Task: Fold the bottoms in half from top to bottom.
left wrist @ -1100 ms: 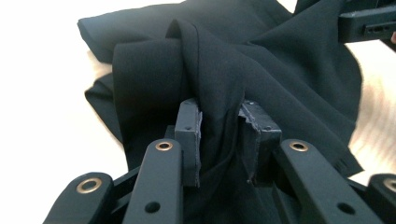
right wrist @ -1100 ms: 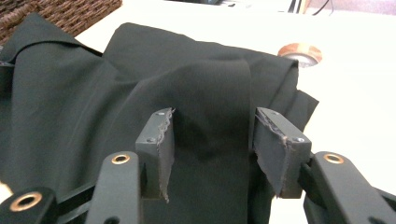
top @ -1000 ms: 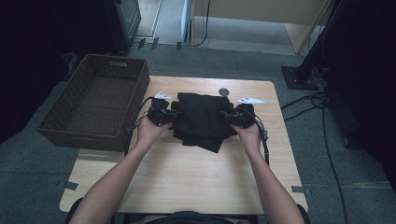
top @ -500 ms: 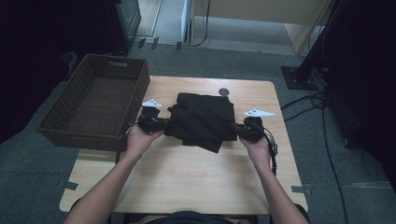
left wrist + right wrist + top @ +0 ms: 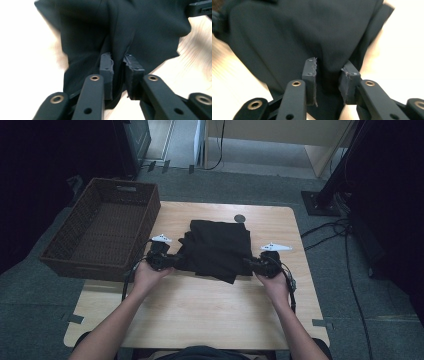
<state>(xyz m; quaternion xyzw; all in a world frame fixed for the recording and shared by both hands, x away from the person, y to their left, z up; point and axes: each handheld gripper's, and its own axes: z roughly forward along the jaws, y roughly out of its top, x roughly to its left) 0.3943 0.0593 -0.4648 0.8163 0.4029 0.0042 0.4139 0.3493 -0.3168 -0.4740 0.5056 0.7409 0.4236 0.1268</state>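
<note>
A folded black cloth point(image 5: 218, 247) is laid on the wooden surface point(image 5: 200, 305), just right of the brown wicker basket point(image 5: 102, 227) and apart from it. A small dark disc point(image 5: 240, 218) is seen on the surface beyond the cloth's far right corner.

The left claw point(image 5: 172, 261) is held at the cloth's left edge, between cloth and basket, with the hand point(image 5: 145, 275) behind it. In the left gripper view the claw point(image 5: 119, 65) is seen with a ridge of bunched cloth point(image 5: 125, 30) between its pads point(image 5: 106, 66). A narrow gap is left on either side, so the jaws stand a little apart and are not clamped; they have just been opening.

The right claw point(image 5: 252, 265) is held at the cloth's right edge, on the side away from the basket. In the right gripper view the claw point(image 5: 329, 68) straddles a fold of the cloth point(image 5: 299, 32). The fabric passes between the pads point(image 5: 310, 67) without being pinched, and these jaws too have just been opening.
</note>
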